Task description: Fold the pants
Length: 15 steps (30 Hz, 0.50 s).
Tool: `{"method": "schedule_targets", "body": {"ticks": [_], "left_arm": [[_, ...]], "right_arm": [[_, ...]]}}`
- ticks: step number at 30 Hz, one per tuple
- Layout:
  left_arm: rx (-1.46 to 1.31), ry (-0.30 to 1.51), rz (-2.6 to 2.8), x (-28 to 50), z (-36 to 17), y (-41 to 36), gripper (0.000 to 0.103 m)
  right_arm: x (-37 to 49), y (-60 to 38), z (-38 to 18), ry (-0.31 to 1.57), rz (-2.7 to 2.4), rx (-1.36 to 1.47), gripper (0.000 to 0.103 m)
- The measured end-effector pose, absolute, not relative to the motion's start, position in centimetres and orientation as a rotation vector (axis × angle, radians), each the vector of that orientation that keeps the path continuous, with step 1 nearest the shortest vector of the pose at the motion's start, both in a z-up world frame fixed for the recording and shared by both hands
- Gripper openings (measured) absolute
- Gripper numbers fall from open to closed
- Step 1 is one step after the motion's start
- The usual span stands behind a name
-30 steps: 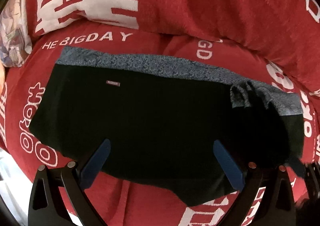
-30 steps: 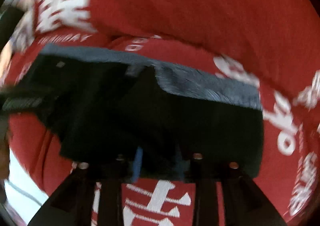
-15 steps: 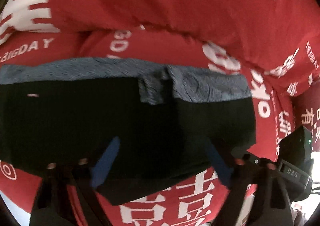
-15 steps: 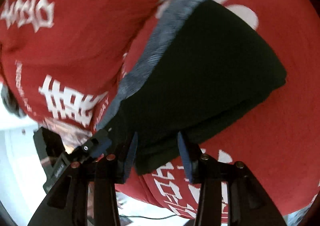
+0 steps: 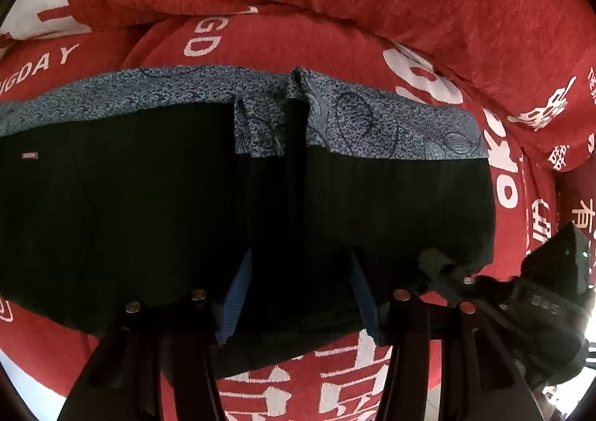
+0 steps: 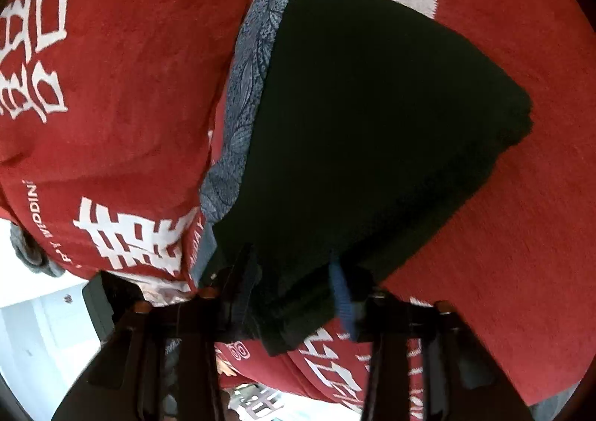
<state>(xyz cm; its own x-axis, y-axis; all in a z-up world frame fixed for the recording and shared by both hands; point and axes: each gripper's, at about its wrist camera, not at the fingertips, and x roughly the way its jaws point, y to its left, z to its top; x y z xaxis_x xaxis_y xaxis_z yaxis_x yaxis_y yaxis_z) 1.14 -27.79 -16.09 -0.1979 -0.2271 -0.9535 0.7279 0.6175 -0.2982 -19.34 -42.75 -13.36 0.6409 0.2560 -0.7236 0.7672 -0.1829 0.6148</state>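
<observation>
You are gripping the near hem of the pants (image 5: 149, 205): your right gripper (image 6: 294, 294) pinches it, your left gripper (image 5: 298, 294) is closing around it, so next lift both together.

Red blanket (image 5: 335, 48) with white lettering, bunched along its far side.
</observation>
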Motion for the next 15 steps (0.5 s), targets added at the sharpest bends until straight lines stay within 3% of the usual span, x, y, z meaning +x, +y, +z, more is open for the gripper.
{"method": "schedule_targets", "body": {"ticks": [5, 7, 13, 15], "left_arm": [[0.487, 1.425, -0.908, 0.7, -13.9, -26.2, 0.056], [0.527, 1.398, -0.866, 0.7, -14.2, -25.4, 0.069], [0.505, 1.413, -0.780, 1.6, -15.0, -24.7, 0.070], [0.512, 1.351, -0.780, 1.7, -13.7, -25.1, 0.070]], "right_arm": [[-17.8, -42.5, -10.3, 0.861, -0.477, 1.625, 0.005], [-17.6, -41.6, -10.1, 0.909, -0.461, 1.591, 0.005], [-17.1, -40.7, -12.7, 1.047, -0.469, 1.511, 0.004], [-16.5, -41.0, -11.8, 1.084, -0.420, 1.473, 0.011]]}}
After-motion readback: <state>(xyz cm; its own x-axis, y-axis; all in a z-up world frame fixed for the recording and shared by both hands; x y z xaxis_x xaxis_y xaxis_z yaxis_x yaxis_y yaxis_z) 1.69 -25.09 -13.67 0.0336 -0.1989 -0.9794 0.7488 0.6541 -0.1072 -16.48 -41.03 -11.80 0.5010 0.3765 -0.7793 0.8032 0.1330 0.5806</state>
